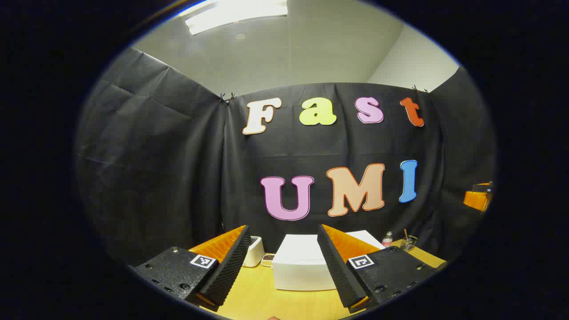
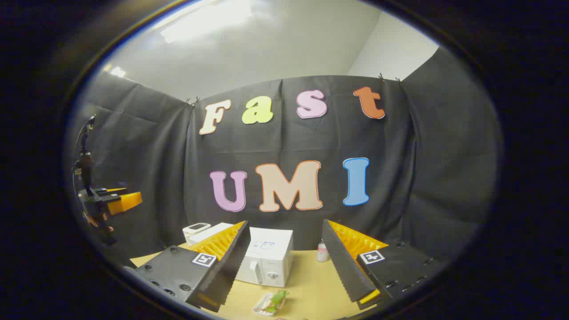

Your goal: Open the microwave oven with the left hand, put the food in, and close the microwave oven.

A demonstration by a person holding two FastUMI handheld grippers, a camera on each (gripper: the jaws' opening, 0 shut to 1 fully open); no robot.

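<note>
The white microwave oven [image 1: 302,266] stands on the table with its door shut, straight ahead between my left gripper's fingers. My left gripper [image 1: 282,231] is open, held above the table and short of the oven. From the right gripper view the microwave oven [image 2: 266,260] shows its front, with a handle [image 2: 257,271] and a knob. The food, greens in a small clear tray [image 2: 270,302], lies on the table in front of the oven. My right gripper [image 2: 284,224] is open and empty, above the tray. The left gripper [image 2: 113,201] hangs at far left.
The wooden table [image 2: 309,284] also carries a small bottle [image 2: 322,252] right of the oven and a white device [image 2: 196,228] behind it on the left. In the left gripper view a glass jar [image 1: 409,242] stands beside the bottle [image 1: 387,240]. Black cloth walls close the back and sides.
</note>
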